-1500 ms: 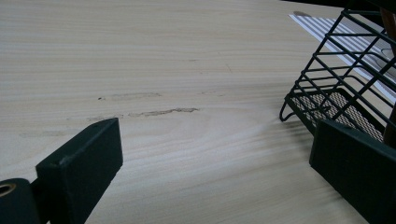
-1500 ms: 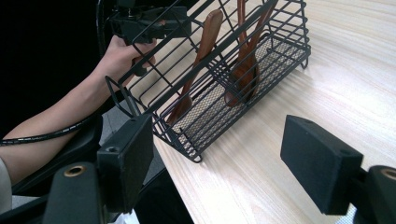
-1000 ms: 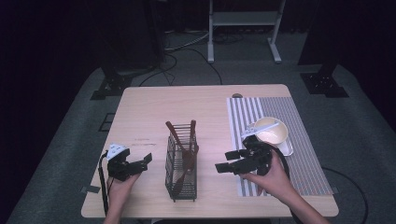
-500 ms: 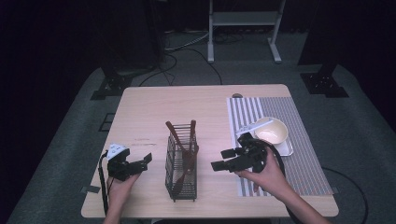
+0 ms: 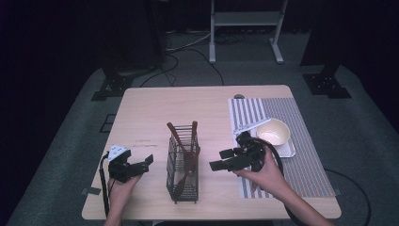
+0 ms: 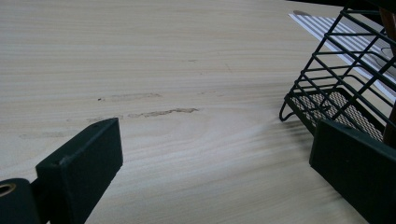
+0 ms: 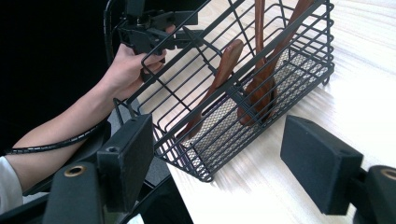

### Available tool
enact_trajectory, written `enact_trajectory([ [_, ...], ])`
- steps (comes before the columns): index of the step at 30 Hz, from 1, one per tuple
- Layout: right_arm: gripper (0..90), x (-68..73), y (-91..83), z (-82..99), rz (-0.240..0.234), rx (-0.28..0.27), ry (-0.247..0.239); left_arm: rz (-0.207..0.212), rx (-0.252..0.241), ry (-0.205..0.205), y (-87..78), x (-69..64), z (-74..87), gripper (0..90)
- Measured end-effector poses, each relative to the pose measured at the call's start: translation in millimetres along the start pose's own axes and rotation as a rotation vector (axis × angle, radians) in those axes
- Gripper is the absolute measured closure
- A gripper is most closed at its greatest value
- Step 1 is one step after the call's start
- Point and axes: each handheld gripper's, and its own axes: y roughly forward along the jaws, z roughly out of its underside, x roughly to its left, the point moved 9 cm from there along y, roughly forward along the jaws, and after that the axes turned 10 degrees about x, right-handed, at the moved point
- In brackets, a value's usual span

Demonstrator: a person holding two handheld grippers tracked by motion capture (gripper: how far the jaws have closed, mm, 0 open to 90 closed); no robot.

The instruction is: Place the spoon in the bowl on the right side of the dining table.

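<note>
A pale wooden surface (image 5: 155, 113) is carrying a wire basket (image 5: 182, 165) holding wooden utensils (image 5: 188, 150) at its middle. The left tool (image 5: 147, 162) and right tool (image 5: 219, 160) are flanking it, both spread and gripping nothing.

A black wire basket (image 5: 182, 165) is standing mid-table holding brown wooden utensils (image 5: 187, 150), while at its three o'clock a cream bowl (image 5: 273, 132) is sitting on a striped mat (image 5: 301, 160), atop the wooden table (image 5: 188, 103).
</note>
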Motion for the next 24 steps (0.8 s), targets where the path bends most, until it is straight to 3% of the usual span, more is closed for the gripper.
enact_trajectory([
  [24,24.5,-2.2,8.1,-14.2,-0.015,0.014,0.015,-0.001,0.001,0.003,0.0,-0.4,-0.3,1.8],
])
